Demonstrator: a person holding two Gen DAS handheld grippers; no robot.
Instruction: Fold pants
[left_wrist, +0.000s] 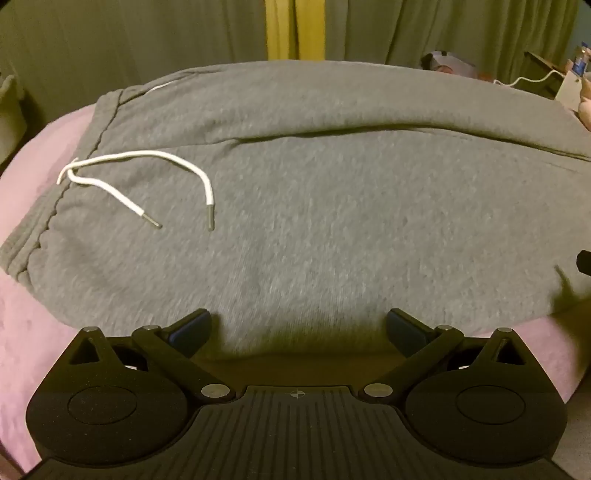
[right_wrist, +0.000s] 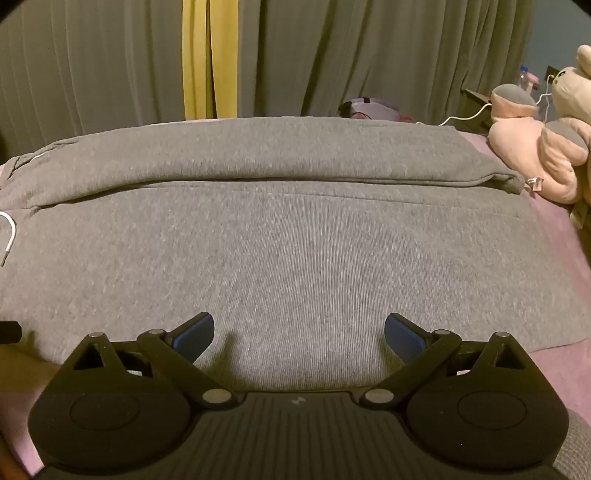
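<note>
At the bottom centre of the left view, the left claw (left_wrist: 298, 330) stands wide with nothing between its blue pads (left_wrist: 190, 332), poised over the near edge of the grey pants (left_wrist: 314, 206). The pants fill the middle of that frame, lying flat on a pink bed (left_wrist: 33, 317), one leg folded lengthwise over the other so that a long crease runs across the upper half. The waistband (left_wrist: 44, 221) sits at the left edge, and a white drawstring (left_wrist: 147, 162) loops from it onto the fabric, both metal-tipped ends lying loose at centre left. In the right view, the right claw (right_wrist: 299, 334) at bottom centre is likewise spread wide and empty, over the near edge of the pants (right_wrist: 295, 251). The folded leg's cuff (right_wrist: 513, 184) ends at the upper right. Just past it, at the right edge, pink plush toys (right_wrist: 546, 162) sit on the bed (right_wrist: 569, 354). Green curtains (right_wrist: 92, 66) with a yellow strip (right_wrist: 208, 59) hang across the top of both frames.
</note>
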